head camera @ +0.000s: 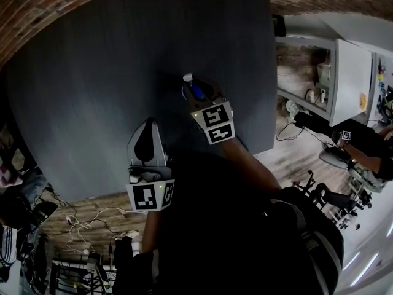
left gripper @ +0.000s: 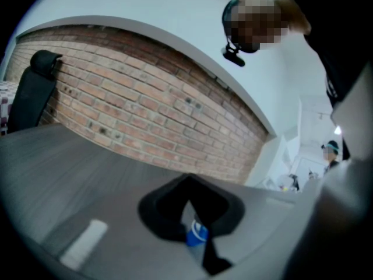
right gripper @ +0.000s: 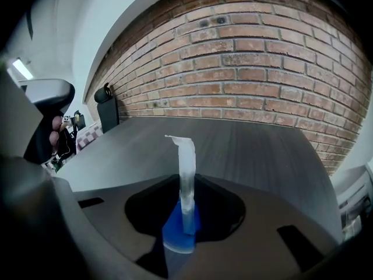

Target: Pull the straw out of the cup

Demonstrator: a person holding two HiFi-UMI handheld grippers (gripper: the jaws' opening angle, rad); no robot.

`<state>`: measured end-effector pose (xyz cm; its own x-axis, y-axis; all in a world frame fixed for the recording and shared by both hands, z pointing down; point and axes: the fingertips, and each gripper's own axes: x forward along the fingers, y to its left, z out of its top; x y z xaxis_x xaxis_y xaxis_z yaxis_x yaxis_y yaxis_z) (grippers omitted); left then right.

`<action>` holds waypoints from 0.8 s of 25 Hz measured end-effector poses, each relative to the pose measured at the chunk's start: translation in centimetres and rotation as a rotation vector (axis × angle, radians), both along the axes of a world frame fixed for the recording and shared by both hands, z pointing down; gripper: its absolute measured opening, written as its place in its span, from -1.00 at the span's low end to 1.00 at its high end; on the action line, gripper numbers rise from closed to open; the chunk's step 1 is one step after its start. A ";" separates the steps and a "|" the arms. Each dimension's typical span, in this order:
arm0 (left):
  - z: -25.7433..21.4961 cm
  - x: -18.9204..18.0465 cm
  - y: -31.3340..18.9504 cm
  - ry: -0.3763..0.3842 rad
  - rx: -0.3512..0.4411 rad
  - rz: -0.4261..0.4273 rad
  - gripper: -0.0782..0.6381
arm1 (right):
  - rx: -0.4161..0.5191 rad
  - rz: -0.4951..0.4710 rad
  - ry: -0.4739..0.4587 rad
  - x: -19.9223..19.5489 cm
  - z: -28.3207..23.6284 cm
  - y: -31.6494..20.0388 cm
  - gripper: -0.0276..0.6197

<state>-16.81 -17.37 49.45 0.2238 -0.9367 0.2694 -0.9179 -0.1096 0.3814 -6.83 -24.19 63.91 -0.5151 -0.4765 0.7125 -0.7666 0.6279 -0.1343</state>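
Currently right gripper is clamping the straw near its lower end. Straw's long axis is running straight out past the jaws, above table. No cup is showing. Left gripper is hanging beside it, jaws together, seemingly empty.

Head view is peering steeply down onto the table; both gripper views are skimming low and close across that same tabletop, facing the brick wall beyond its far edge.

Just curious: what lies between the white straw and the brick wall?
Nothing: the right gripper view shows bare dark table from the straw to the brick wall.
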 end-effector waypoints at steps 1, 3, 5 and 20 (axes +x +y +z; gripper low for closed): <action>0.1 0.0 0.0 0.001 -0.002 0.001 -0.77 | -0.001 0.002 0.001 0.0 0.1 0.1 -0.70; 0.1 -0.1 0.1 0.002 -0.003 0.001 -0.77 | -0.001 0.004 0.005 0.0 0.2 0.0 -0.75; 0.1 -0.2 0.0 0.003 -0.002 0.001 -0.77 | 0.001 0.003 0.006 -0.1 0.2 0.0 -0.77; -0.9 -0.8 0.5 -0.001 0.020 -0.009 -0.77 | 0.024 0.006 0.000 -0.3 -0.8 0.3 -0.77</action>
